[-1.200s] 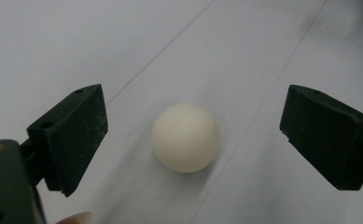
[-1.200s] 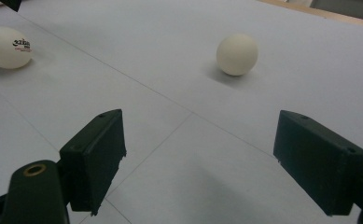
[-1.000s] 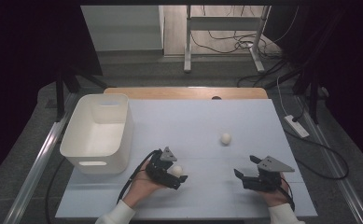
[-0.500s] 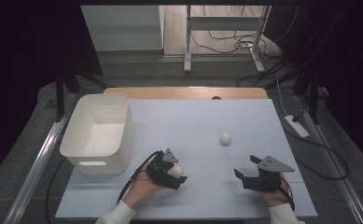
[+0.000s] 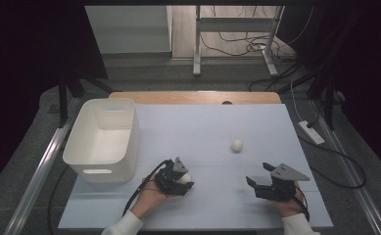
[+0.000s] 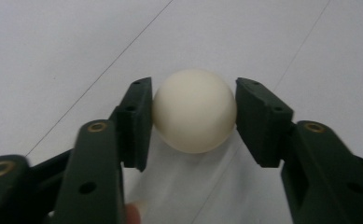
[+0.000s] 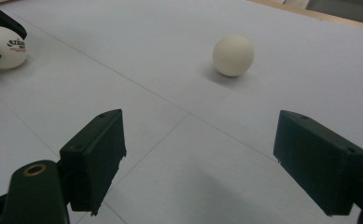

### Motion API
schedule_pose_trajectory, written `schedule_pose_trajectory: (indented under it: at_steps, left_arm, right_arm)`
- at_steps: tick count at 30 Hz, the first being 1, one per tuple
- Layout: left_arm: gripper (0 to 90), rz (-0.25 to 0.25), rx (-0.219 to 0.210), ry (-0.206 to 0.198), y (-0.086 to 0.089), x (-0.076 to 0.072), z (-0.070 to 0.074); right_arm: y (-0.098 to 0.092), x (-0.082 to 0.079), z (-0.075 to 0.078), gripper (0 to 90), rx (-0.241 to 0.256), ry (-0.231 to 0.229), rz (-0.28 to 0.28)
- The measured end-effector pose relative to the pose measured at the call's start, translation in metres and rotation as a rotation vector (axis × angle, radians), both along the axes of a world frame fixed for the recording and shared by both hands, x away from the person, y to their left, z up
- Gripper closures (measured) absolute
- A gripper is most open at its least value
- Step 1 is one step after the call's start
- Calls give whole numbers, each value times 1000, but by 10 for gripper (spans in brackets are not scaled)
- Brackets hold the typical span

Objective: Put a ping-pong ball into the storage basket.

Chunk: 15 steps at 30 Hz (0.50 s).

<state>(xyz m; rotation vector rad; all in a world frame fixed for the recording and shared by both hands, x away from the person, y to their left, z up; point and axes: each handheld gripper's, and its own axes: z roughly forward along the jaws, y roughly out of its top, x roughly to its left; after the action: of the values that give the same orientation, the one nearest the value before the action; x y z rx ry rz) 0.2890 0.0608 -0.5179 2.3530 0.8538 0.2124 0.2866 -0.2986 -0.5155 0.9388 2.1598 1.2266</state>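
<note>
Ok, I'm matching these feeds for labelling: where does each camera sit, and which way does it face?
High view: above the person's side, looking forward and down on the table; both forearms enter from the bottom, with the left gripper, right gripper and white bin.
Left gripper view: rides the left gripper, looking along its jaws closed on a held ball.
Right gripper view: rides the right gripper, jaws wide apart, facing the loose ball.
Shared: the loose ball also shows in the high view.

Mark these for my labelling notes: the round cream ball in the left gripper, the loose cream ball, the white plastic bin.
Gripped cream ball point(image 6: 194, 110), left gripper view, front centre.
Loose cream ball point(image 5: 237, 145), high view, top.
White plastic bin point(image 5: 96, 171), high view, near wall.
</note>
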Motion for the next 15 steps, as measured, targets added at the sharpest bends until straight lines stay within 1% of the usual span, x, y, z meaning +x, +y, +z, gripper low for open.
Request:
schedule_pose_trajectory:
  at_steps: [2,4,6,11,15]
  left_arm:
    - [504,-1,2,0,0,0,0]
    - [507,-9,-6,-12,0,-3,2]
    - [508,-13,-11,-14,0,-3,3]
    - [509,-2,-40,-34,3,-5,8]
    - [509,15,-72,-54,7,-7,12]
  right_arm:
    - [0,0,0,171,0,0,0]
    - [0,0,0,171,-1,-3,0]
    - [0,0,0,171,-1,-3,-1]
    - [0,0,0,171,2,-5,-3]
    - [0,0,0,171,0,-4,-3]
